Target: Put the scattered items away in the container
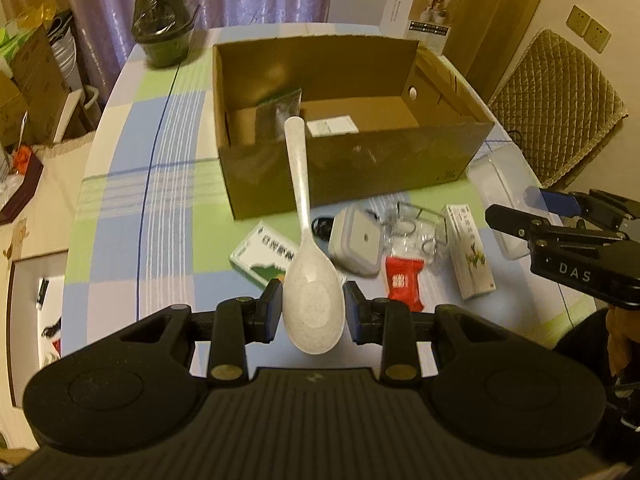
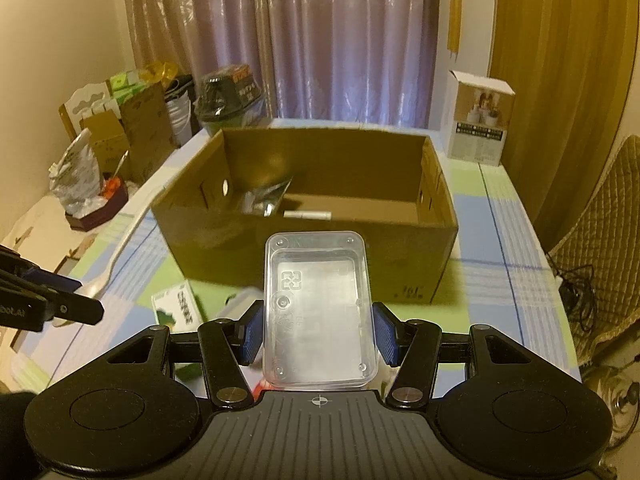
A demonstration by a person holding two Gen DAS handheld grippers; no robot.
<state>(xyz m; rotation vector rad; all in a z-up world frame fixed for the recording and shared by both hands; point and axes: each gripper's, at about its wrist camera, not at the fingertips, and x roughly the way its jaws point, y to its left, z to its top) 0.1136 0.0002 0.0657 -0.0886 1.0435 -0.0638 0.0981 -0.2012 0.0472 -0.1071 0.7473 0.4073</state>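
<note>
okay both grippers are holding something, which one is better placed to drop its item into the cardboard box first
Left, probably. The spoon in the left gripper already reaches over the cardboard box rim; the right gripper holds its clear container short of it.

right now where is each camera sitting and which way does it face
Left wrist: on the left tongs, facing the box across the table; they grip a spoon. The right tongs and part of a hand show at right.
Right wrist: on the right tongs, facing the box and curtain; they grip a clear tub. The left tongs show at left.
Shared: box, spoon, tub.
</note>
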